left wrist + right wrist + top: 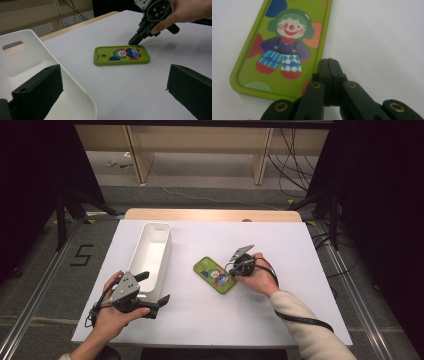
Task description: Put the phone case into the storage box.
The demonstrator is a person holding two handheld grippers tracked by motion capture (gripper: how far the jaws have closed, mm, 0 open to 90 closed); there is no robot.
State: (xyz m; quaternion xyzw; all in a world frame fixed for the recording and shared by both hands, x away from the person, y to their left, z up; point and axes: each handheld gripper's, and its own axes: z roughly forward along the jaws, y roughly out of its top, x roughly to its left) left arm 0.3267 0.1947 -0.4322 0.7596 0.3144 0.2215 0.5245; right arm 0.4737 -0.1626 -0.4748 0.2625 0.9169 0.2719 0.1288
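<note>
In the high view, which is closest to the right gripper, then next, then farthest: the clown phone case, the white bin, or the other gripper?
1. The green clown phone case, right beside the right gripper, whose shut tips sit at its edge.
2. The white bin, farther left, past the case.
3. The left gripper, at the bin's near end, at the table's left front; its jaws are open.

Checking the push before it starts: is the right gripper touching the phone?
Cannot tell. In the right gripper view the shut right gripper tips overlap the phone's edge, and the left gripper view shows them at its rim without a plain gap.
</note>
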